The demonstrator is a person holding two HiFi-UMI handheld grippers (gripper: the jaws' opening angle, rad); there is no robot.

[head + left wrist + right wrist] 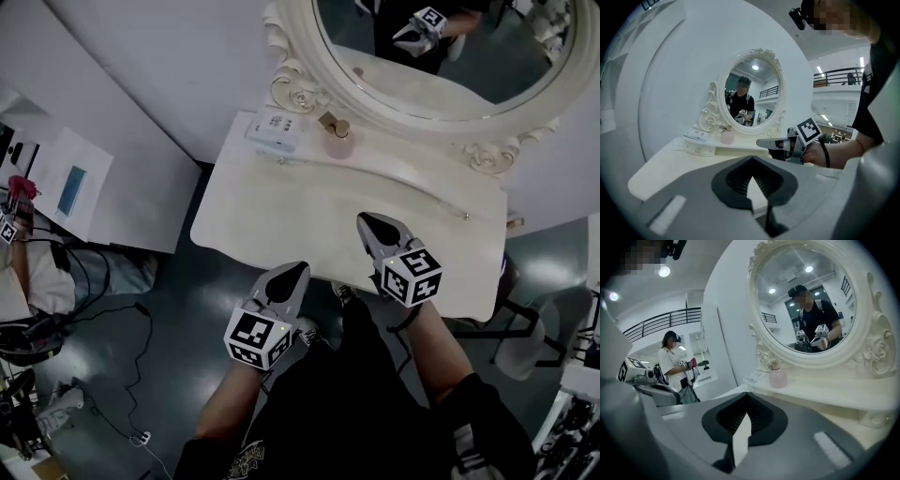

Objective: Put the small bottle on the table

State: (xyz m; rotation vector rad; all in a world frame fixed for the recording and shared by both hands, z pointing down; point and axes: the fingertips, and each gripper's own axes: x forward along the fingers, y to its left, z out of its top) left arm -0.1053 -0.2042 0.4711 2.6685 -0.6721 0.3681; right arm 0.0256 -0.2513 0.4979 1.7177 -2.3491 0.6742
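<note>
A small pink bottle point(338, 141) with a gold cap stands on the raised shelf point(412, 178) under the oval mirror point(441, 47) of a cream dressing table point(272, 211). The bottle point(727, 136) shows far ahead in the left gripper view, and the bottle point(778, 377) also in the right one. My left gripper point(298, 269) hovers at the table's front edge, shut and empty. Over the tabletop, my right gripper point(366, 221) is shut too, holding nothing. Both are well short of the bottle.
A flat white box point(272, 128) lies on the shelf left of the bottle. A white wall panel stands left of the table. Another person point(675, 366) with grippers stands off to the left, near cables on the floor point(112, 319).
</note>
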